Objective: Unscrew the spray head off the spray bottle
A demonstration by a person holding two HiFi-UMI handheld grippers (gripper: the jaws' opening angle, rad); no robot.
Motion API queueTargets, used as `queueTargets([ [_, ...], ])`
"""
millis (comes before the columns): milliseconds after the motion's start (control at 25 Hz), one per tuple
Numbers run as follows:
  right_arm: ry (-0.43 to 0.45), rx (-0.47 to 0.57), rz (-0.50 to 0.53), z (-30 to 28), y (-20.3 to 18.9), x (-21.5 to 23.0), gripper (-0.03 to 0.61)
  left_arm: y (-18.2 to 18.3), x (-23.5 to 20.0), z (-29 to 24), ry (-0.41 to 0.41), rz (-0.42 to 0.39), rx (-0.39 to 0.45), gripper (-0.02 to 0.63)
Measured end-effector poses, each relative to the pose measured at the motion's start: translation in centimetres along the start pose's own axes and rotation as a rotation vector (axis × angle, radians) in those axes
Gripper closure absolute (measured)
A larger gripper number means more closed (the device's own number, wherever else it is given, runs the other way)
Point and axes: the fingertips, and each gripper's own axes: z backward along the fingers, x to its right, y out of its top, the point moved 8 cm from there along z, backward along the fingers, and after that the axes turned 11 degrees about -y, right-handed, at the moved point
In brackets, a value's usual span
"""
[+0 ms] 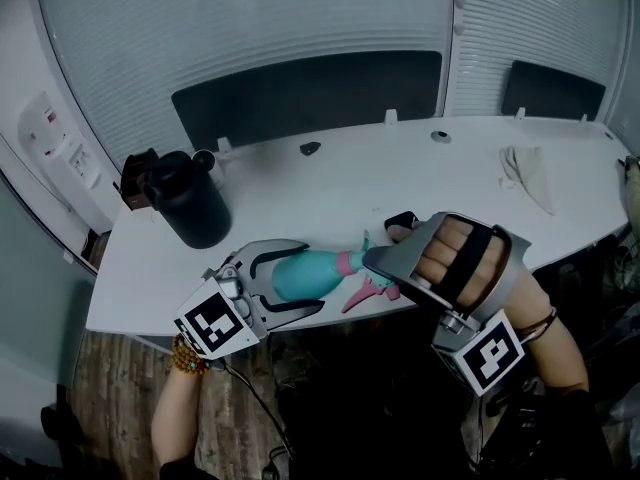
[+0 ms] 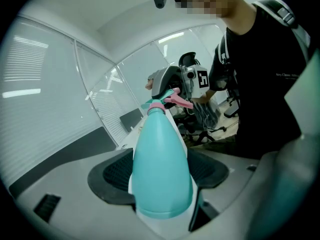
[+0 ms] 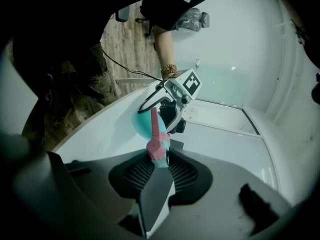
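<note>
A teal spray bottle (image 1: 300,271) lies level just above the front edge of the white table (image 1: 400,173). My left gripper (image 1: 303,280) is shut on its wide body, and both pads press its sides in the left gripper view, where the bottle (image 2: 162,169) points away. The pink spray head (image 1: 362,290) with its trigger sits at the bottle's right end. My right gripper (image 1: 385,261) is shut on that head. In the right gripper view the spray head (image 3: 157,146) stands clamped between the dark pads, with the teal body behind it.
A black jug (image 1: 190,203) stands at the table's left end beside a small dark-red box (image 1: 133,178). A folded cloth (image 1: 525,173) lies at the far right. Two small dark fittings (image 1: 311,149) sit near the back edge. Wooden floor lies below the table front.
</note>
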Motion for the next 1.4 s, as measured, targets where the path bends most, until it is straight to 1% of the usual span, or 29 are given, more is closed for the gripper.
queueTargets([
  [160,-0.057,-0.019,-0.025,-0.4,-0.6,0.7,0.494,-0.2,-0.5,0.3,0.018,0.053,0.064,0.272],
  [240,-0.07,-0.026,-0.034,-0.6,-0.7,1.1,0.494,-0.5,-0.7,0.5,0.029,0.072,0.09,0.272],
  [440,-0.079,-0.045,-0.025,-1.5,-1.5,0.8,0.494,-0.7,-1.5,0.1,0.06,0.107,0.081,0.272],
  [560,-0.064,-0.049,0.012,-2.9,-2.6,0.9,0.494,-1.3,-2.8,-0.3,0.118,0.15,0.084,0.272],
  [640,-0.037,-0.037,0.041,-4.3,-3.5,1.2,0.494,-1.8,-3.8,-0.6,0.152,0.203,0.109,0.272],
  [680,-0.022,-0.031,0.049,-4.9,-4.0,1.4,0.494,-2.1,-4.3,-0.8,0.158,0.24,0.135,0.272],
  [720,-0.007,-0.025,0.05,-5.6,-4.6,1.7,0.494,-2.4,-4.7,-1.1,0.157,0.285,0.171,0.272],
  [800,0.033,-0.016,0.038,-7.0,-5.8,2.0,0.494,-3.1,-5.7,-1.5,0.147,0.392,0.27,0.272],
  [880,0.091,0.0,0.01,-8.4,-6.8,2.2,0.494,-3.9,-6.5,-1.9,0.141,0.487,0.361,0.272],
  [960,0.154,0.011,0.007,-9.7,-7.6,2.3,0.494,-4.6,-7.2,-2.4,0.151,0.536,0.399,0.272],
  [1040,0.189,0.015,0.054,-10.8,-8.3,2.1,0.494,-5.1,-7.6,-2.9,0.174,0.547,0.403,0.272],
  [1120,0.217,0.025,0.113,-11.5,-8.6,2.0,0.494,-5.5,-7.7,-3.4,0.206,0.537,0.384,0.272],
  [1160,0.237,0.034,0.136,-11.8,-8.6,1.9,0.494,-5.6,-7.8,-3.6,0.226,0.521,0.353,0.272],
  [1240,0.278,0.064,0.18,-12.1,-8.3,1.9,0.494,-5.7,-7.8,-4.1,0.262,0.48,0.265,0.272],
  [1320,0.321,0.093,0.234,-12.3,-8.1,1.9,0.494,-5.8,-7.9,-4.5,0.271,0.456,0.2,0.271],
  [1400,0.382,0.11,0.291,-12.7,-8.1,1.8,0.494,-6.1,-8.0,-4.9,0.268,0.442,0.158,0.27],
])
